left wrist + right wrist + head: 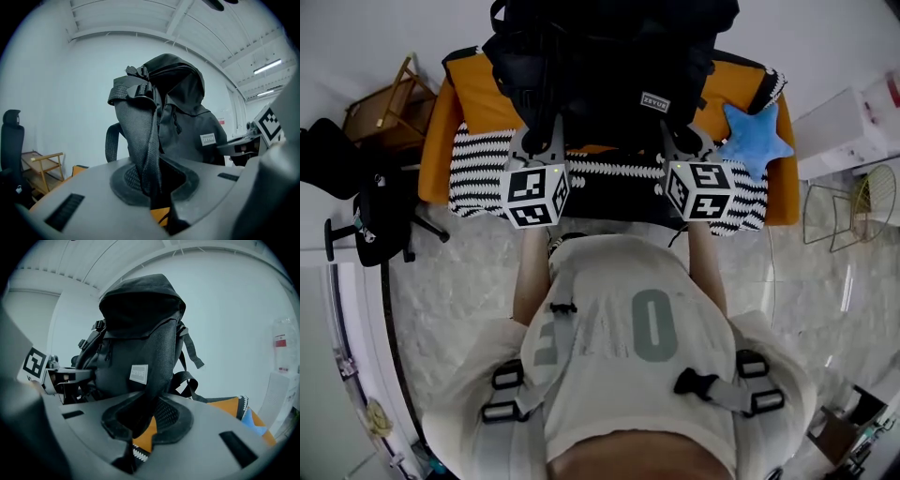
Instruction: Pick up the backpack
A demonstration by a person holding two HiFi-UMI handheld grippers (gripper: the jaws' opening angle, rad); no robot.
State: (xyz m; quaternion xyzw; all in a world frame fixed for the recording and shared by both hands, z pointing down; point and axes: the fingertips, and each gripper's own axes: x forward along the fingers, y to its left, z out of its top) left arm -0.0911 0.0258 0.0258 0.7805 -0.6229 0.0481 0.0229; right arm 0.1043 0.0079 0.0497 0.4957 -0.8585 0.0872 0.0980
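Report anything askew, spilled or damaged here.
Nothing stands out. The black fabric backpack hangs upright from the left gripper and right gripper, jaws shut on its straps. The blue star-shaped cushion lies on the orange sofa; nothing looks spilled or torn.

White walls (56, 93), pale, perhaps marble floor (459, 291), orange sofa (473, 94), wooden chair (370, 117)

Support: orange couch (469, 98), standing on grey marbled floor (459, 281).
On it: black-and-white striped throw (473, 173), spread across the couch's near half, almost end to end.
Blue star cushion (756, 139) lies at the couch's right end, partly on the throw.
Far half of the couch shows bare orange at both ends.
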